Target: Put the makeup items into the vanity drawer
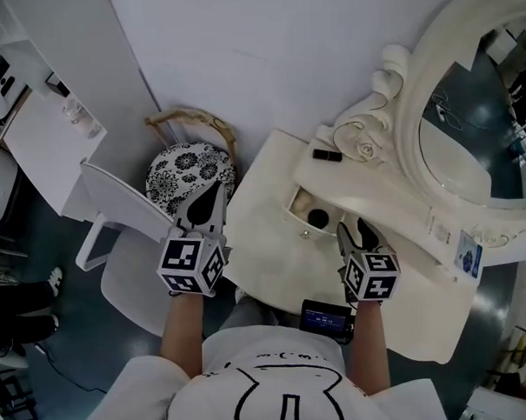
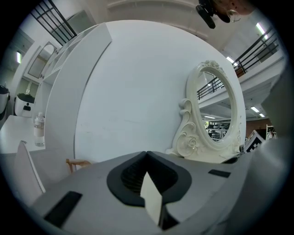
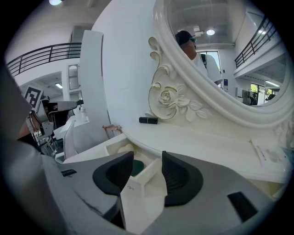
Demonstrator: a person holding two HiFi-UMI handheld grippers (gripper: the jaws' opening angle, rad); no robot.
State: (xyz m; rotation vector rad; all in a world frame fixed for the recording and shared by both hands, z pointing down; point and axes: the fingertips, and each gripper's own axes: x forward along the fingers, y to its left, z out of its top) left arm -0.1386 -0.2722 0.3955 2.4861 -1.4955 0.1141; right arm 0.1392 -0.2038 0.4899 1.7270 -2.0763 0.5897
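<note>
The cream vanity (image 1: 273, 248) has its small drawer (image 1: 300, 220) pulled open, with a dark round compact (image 1: 317, 217) lying inside. A black lipstick tube (image 1: 327, 156) rests on the shelf by the mirror's carved rose. My right gripper (image 1: 358, 231) hovers at the drawer's front, open, with the drawer's front corner (image 3: 140, 176) between its jaws and the pads not pressing on it. The compact (image 3: 136, 167) and the lipstick (image 3: 148, 120) show beyond them. My left gripper (image 1: 217, 194) is shut and empty, held left of the vanity above a patterned cushion.
An oval mirror (image 1: 469, 143) in an ornate white frame stands at the back right. A white chair (image 1: 117, 246) and a black-and-white patterned cushion (image 1: 192, 173) with a wicker handle sit left of the vanity. A side counter with a clear bottle (image 1: 80, 117) is at far left.
</note>
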